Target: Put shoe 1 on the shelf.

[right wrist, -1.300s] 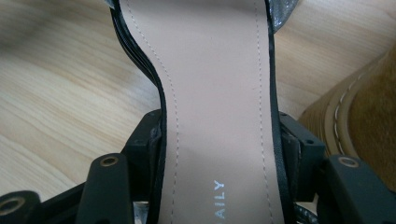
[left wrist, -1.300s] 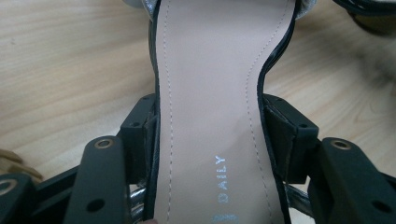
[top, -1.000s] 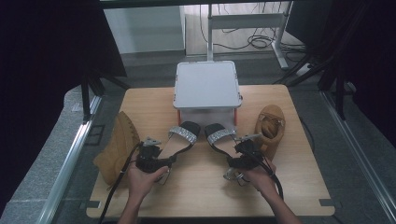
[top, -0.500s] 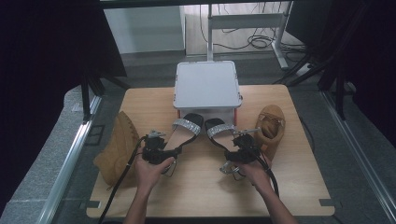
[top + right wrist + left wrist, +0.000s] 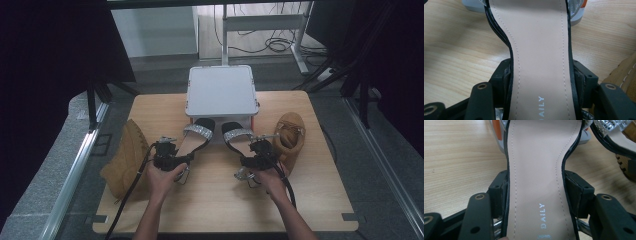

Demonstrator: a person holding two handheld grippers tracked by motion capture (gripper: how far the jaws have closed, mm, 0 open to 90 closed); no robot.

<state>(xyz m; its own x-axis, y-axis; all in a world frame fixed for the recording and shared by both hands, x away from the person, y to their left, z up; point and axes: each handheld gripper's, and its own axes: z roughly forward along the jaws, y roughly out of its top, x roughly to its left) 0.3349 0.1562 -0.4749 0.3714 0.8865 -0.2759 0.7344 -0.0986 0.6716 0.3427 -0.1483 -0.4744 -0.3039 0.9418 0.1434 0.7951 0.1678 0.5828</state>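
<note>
Left tool [image 5: 172, 156]: clamped on the left sandal [image 5: 196, 138], centre of frame.
Right tool [image 5: 257, 156]: gripping the right sandal [image 5: 240, 137], apparently just beside the tan shoe [image 5: 291, 135].
Worktop [image 5: 215, 200]: wooden.

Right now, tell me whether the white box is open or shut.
Shut: the white box has its flat lid lying level across its top in the high view.

This is a lab or test room set up for recording. A plain wooden table [image 5: 220, 200] stands alone on a grey floor [image 5: 65, 165], dark curtains [image 5: 55, 55] hang at left and right, and at the far side cables [image 5: 280, 45] lie beneath a metal desk frame [image 5: 265, 22].
</note>
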